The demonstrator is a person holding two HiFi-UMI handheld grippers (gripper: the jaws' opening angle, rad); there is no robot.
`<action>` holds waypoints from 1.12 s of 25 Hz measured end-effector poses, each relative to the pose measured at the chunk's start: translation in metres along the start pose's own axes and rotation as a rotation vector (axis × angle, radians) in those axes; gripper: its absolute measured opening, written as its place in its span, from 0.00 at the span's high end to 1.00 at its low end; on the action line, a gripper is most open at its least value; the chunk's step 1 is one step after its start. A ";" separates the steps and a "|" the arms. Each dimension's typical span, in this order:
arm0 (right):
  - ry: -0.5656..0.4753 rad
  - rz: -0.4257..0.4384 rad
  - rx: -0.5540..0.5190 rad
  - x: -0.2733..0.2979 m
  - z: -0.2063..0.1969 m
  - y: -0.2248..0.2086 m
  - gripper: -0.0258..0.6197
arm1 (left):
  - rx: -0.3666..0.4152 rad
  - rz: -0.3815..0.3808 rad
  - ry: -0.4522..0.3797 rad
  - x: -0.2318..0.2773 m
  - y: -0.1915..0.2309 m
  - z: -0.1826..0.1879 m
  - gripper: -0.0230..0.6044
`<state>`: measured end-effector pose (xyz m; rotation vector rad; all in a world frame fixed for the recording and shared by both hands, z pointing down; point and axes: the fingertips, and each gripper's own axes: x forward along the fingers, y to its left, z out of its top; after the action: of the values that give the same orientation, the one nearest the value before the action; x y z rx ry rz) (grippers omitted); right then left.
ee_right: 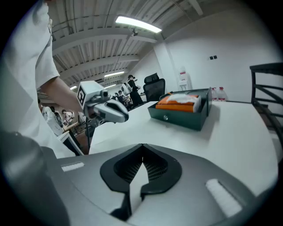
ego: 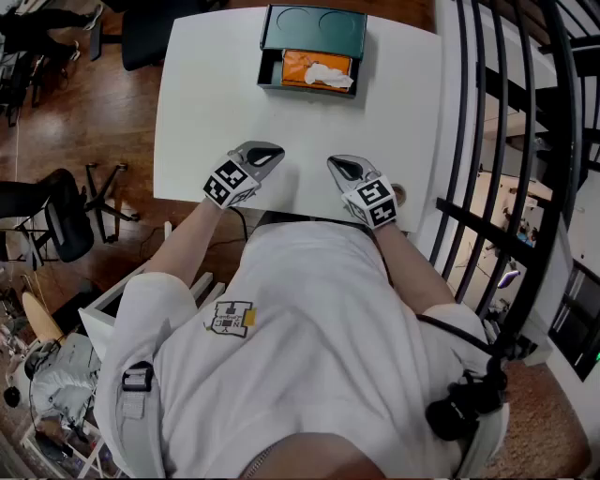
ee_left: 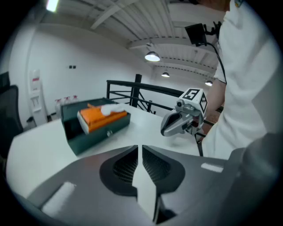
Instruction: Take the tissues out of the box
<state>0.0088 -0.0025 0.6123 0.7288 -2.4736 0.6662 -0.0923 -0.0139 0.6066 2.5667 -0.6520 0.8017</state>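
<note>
Left gripper [ego: 261, 155] and right gripper [ego: 342, 169] sit low, side by side at the near edge of the white table [ego: 206, 94]. Their tips angle in toward each other and the forearms run back to the person's sides. Both sets of jaws are clenched tight on nothing. The open green box [ego: 312, 28] is at the far edge, well apart from both, with a white tissue [ego: 330, 77] sticking out of the orange pack [ego: 300, 66] inside.

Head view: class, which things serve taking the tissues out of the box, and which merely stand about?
For the job: green box, orange tissue pack, white tissue sticking out of it, left gripper, right gripper, both shut and empty.
Standing about: black chair, black railing.
</note>
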 end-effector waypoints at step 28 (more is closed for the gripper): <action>0.091 -0.108 -0.119 0.039 0.118 -0.112 0.78 | 0.661 -0.206 0.379 0.097 0.130 0.115 0.48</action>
<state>0.0113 -0.1662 0.5782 0.7631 -2.3505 0.4966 -0.0402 -0.2056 0.6039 2.8304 0.0130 1.5809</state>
